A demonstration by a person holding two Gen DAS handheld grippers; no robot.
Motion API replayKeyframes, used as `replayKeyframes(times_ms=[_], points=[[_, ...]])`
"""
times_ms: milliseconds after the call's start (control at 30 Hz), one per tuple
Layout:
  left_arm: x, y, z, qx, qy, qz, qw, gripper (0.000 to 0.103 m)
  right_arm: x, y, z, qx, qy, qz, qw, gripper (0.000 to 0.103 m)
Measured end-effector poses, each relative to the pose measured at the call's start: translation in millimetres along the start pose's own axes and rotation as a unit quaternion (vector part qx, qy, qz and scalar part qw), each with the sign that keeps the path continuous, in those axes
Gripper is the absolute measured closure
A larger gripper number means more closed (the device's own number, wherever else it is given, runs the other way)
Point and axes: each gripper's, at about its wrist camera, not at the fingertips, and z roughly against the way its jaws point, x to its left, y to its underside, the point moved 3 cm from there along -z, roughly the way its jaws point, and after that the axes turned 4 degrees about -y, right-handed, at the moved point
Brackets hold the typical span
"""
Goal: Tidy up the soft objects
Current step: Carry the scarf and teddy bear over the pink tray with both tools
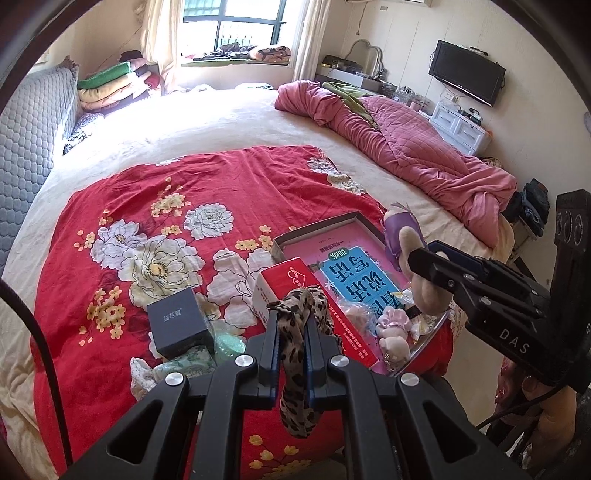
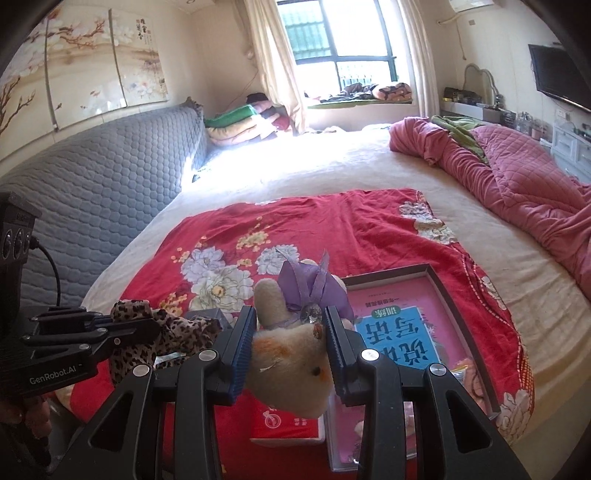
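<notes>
My left gripper (image 1: 291, 321) clamps a leopard scarf (image 1: 295, 369), my right gripper (image 2: 291, 343) a plush toy (image 2: 291, 369), seemingly above the tray's edge (image 2: 458, 325), open bed beyond

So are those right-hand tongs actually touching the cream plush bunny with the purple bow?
Touching. The right wrist view shows both blue pads pressed against the cream plush bunny.

You're in a home bedroom: a wide bed (image 1: 229, 110), rumpled pink quilt (image 1: 406, 147), curtained window (image 1: 236, 22), wall-mounted TV (image 1: 466, 76).
</notes>
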Motion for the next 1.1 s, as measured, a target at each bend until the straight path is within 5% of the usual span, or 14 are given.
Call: replayKeyframes(times_ms=[1100], points=[[-83.8, -32.7, -28.3, 0.014, 0.044, -0.056, 0.9973, 0.093, -93.1, -11.1, 61.6, -0.050, 0.078, -0.072, 0.993, 0.065]])
